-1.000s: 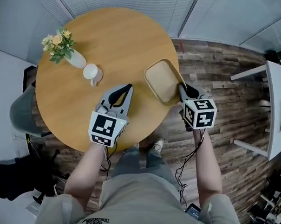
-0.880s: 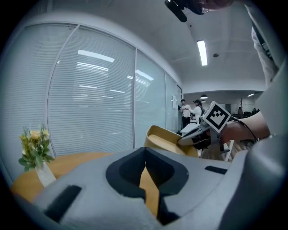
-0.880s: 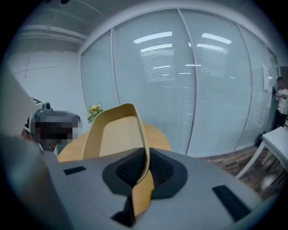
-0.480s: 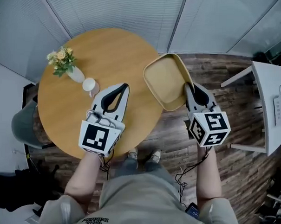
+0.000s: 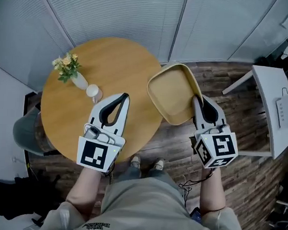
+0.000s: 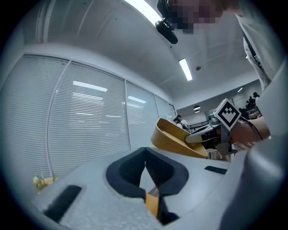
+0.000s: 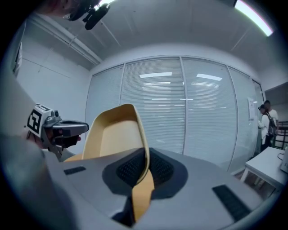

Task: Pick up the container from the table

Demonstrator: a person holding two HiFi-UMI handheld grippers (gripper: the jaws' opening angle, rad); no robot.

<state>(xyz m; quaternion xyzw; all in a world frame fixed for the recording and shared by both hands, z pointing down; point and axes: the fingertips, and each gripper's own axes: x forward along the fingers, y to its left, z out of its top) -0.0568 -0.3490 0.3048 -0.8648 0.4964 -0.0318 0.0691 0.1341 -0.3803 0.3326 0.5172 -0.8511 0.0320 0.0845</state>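
While the right gripper is clenched on the rim of the tan container, the container hangs in the air, tilted, with its hollow side showing in the head view; there it overlaps the right edge of the round wooden table and the plank floor beyond it; in the right gripper view the thin rim runs straight between the two dark ribbed pads, which press on it from both sides, and the shallow body of the container rises up and to the left of them. The left gripper hangs over the near part of the table, left of the container and apart from it; in the left gripper view its jaws meet at their tips with nothing held between them, and the container shows off to the right, raised and slanted. On the far left of the table a small vase of flowers stands just beside a white cup; a white desk stands at the right edge of the head view.
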